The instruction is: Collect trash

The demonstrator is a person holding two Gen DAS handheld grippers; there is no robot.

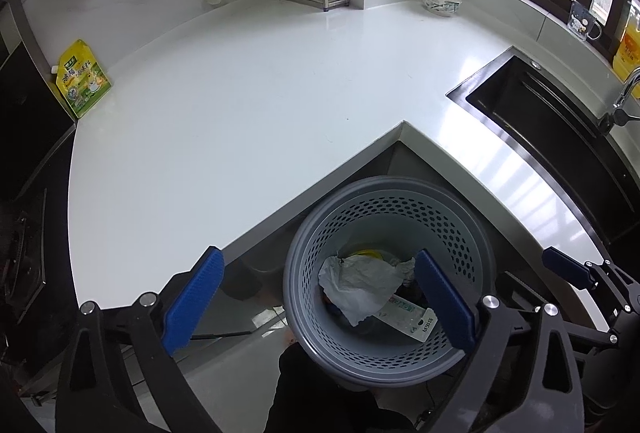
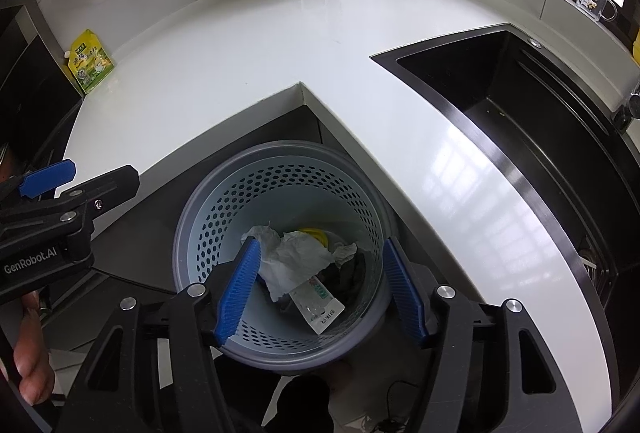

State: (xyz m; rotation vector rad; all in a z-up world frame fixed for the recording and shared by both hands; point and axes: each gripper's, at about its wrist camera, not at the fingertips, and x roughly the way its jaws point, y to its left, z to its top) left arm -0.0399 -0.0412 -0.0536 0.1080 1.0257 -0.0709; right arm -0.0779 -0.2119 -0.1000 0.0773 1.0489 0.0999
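**Both grippers held over the perforated bin, nothing between their pads**

Both grippers point steeply down into the inner corner of an L-shaped white countertop [image 1: 248,105], where a grey perforated waste basket [image 1: 384,201] stands on the floor below the counter's edge.

The left gripper [image 1: 320,303] has its jaws spread very wide. Its left blue pad hangs over the counter's edge and its right pad over the basket's mouth; nothing lies between them or touches them. In the right wrist view this same gripper shows from the side at the left border, with a bare hand [image 2: 30,361] beneath it gripping the handle.

The right gripper [image 2: 322,291] sits just right of the left one, directly above the basket. Its jaws stand moderately apart, about as wide as the basket's mouth appears from above, and they are empty. In the left wrist view only one blue fingertip and part of the black frame of it show at the right edge.

The trash lies in the bottom of the basket: a crumpled white paper [image 2: 292,261] on top, a flat white sachet with green print [image 2: 318,307] partly under it, something yellow [image 2: 318,235] behind, and dark scraps on the right side.

On the counter, well away from the grippers, a yellow-green pouch [image 1: 82,79] leans at the left wall and a patterned bowl [image 1: 440,3] sits near the window. The black sink [image 2: 520,105] lies to the right.
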